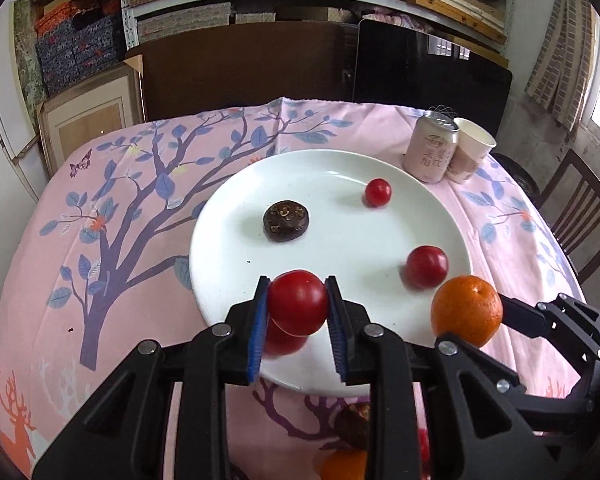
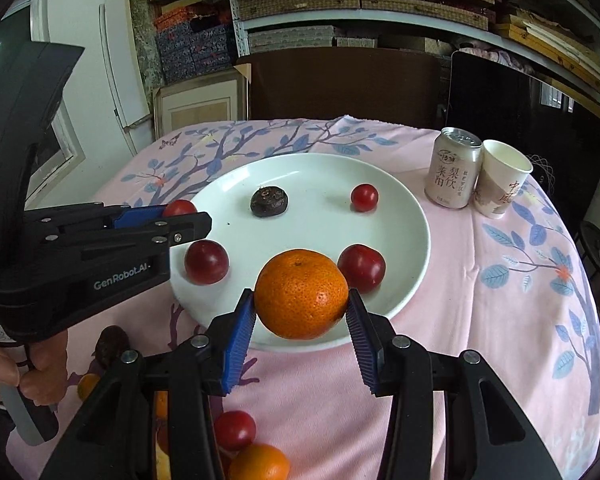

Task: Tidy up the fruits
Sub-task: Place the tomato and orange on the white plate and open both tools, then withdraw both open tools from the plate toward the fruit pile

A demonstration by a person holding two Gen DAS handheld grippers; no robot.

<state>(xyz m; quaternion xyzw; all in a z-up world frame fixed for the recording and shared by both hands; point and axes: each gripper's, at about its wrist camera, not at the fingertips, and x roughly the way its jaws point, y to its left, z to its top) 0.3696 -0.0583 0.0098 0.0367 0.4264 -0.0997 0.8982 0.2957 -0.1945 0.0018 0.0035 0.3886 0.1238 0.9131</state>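
Note:
My left gripper (image 1: 298,304) is shut on a red plum (image 1: 298,302) and holds it above the near rim of the white plate (image 1: 320,172). My right gripper (image 2: 301,308) is shut on an orange (image 2: 301,294) over the plate's near edge (image 2: 400,308); the orange also shows in the left wrist view (image 1: 467,309). On the plate lie a dark brown fruit (image 2: 269,201), a small red fruit (image 2: 364,197) and two red plums (image 2: 361,268), (image 2: 206,261). The left gripper (image 2: 180,216) shows at the plate's left rim in the right wrist view.
A drink can (image 2: 453,172) and a paper cup (image 2: 500,184) stand at the table's far right. Near the front edge of the pink cloth lie a red plum (image 2: 235,430), an orange (image 2: 260,462) and a dark fruit (image 2: 112,344). A chair (image 1: 580,216) stands at the right.

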